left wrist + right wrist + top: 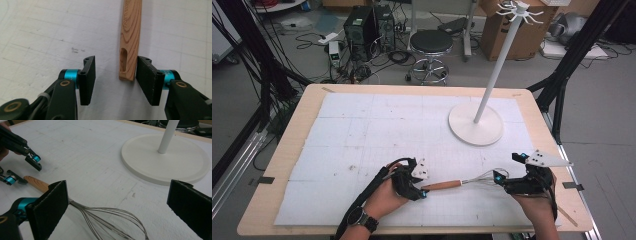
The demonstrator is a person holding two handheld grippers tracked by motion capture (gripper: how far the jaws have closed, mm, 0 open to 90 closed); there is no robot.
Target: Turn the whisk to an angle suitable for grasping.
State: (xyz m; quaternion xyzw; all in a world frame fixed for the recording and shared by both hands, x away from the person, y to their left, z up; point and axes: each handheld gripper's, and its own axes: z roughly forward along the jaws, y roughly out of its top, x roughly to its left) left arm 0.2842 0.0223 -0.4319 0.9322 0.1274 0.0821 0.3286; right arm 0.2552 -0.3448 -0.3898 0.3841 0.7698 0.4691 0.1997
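A whisk (462, 183) with a wooden handle (441, 185) and a wire head (482, 178) lies flat on the white gridded mat (362, 130), near the person's edge of the table (292, 130), handle toward the left gripper and wires toward the right gripper. In the left gripper view the handle's end (128, 67), with its slotted hanging hole, lies between the two pads; one pad (147, 77) sits just beside or against the wood, the other (87, 80) stands clear of it with mat showing between. The left gripper (414, 182) is thus spread about the handle end, not clamped on it. It is held in the person's left hand (384, 197), which wears a wristwatch (362, 218).

The right gripper (512, 175), held in the right hand (537, 202), has its jaws wide apart. In the right gripper view the wire head (112, 220) lies on the mat between its pads, close to one pad (51, 207) and well apart from the other (190, 205); no contact is visible. The left gripper's tips (23, 170) appear farther off in that view, either side of the handle end (35, 183).

Beyond the whisk, a white stand rests on the mat by its round base (475, 124), its pole (497, 67) rising to a ring of hooks (519, 10). Behind the table are a black stool (431, 47), a computer tower (362, 30), cables (312, 37) and a cardboard box (532, 30).
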